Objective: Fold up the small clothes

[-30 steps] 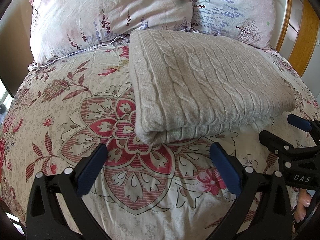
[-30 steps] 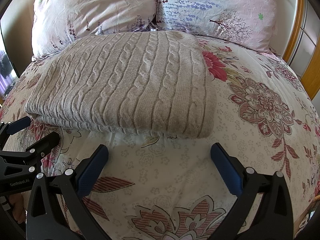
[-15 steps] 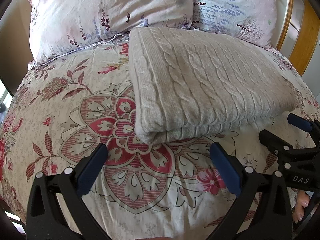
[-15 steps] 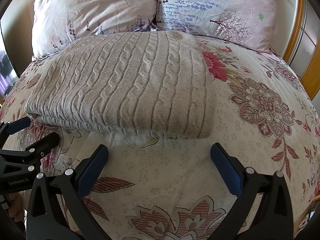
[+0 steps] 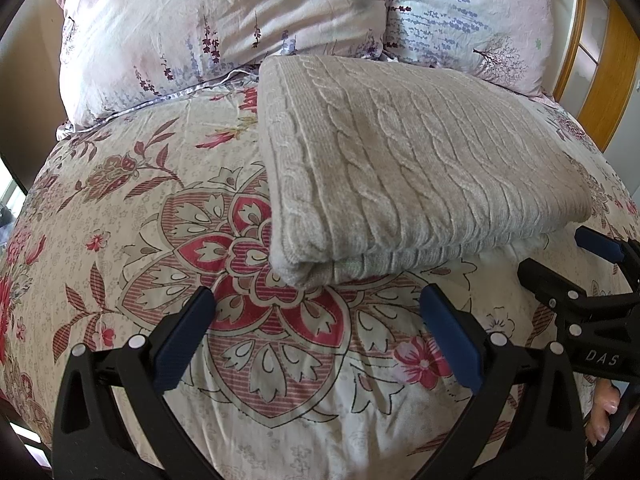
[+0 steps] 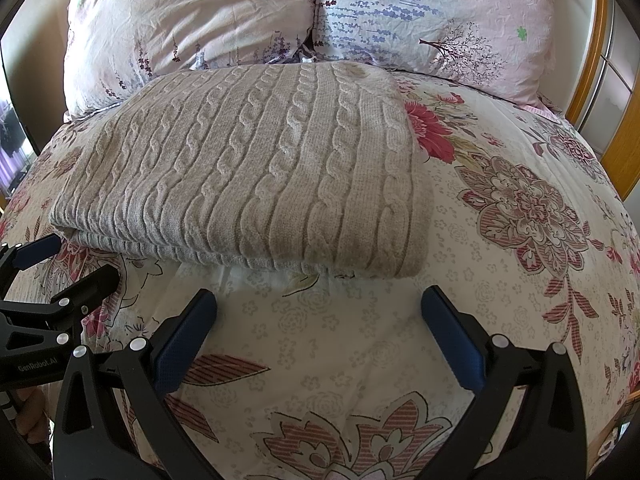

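The folded cable-knit sweater (image 5: 408, 160) lies flat on the bed's floral quilt (image 5: 152, 216), its far edge near two pillows (image 6: 192, 20). The left gripper (image 5: 316, 336) and right gripper (image 6: 320, 332) are positioned just short of its near edge, fingers spread apart, holding nothing.

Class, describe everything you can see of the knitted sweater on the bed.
The sweater is a beige-grey cable knit with raised rope-like columns, thick and soft-looking. It is folded into a neat rectangle of several layers, whose edges show along the near side. It lies flat on the floral duvet, its far edge reaching the pillows. Neither the left gripper nor the right gripper touches it; both are open, just short of it.
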A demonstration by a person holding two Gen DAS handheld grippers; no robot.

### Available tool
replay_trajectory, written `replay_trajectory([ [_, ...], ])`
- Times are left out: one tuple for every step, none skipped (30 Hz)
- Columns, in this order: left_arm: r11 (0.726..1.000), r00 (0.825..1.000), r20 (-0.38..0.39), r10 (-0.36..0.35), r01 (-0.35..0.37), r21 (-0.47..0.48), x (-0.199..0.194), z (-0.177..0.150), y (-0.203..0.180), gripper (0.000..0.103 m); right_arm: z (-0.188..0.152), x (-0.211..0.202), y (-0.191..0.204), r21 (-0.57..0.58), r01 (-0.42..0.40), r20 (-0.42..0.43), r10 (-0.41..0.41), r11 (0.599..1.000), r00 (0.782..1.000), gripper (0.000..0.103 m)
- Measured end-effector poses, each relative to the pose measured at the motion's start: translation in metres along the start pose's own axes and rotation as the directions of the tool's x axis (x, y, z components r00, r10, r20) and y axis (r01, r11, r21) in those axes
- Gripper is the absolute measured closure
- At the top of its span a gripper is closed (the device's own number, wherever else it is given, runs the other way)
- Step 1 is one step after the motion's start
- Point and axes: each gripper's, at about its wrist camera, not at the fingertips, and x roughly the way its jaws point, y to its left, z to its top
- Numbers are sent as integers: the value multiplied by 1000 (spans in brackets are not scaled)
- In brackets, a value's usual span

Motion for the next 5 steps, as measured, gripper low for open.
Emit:
replay_trajectory([
  [1000,1000,1,0,0,0,0,0,0,2,0,0,0,0,0,0,0,1000,1000,1],
  [1000,1000,0,0,0,0,0,0,0,2,0,0,0,0,0,0,0,1000,1000,1],
  [1000,1000,-1,0,0,0,0,0,0,2,0,0,0,0,0,0,0,1000,1000,1],
  [1000,1000,-1,0,0,0,0,0,0,2,0,0,0,0,0,0,0,1000,1000,1],
  [1000,1000,-1,0,0,-1,0,0,0,2,0,0,0,0,0,0,0,1000,1000,1],
])
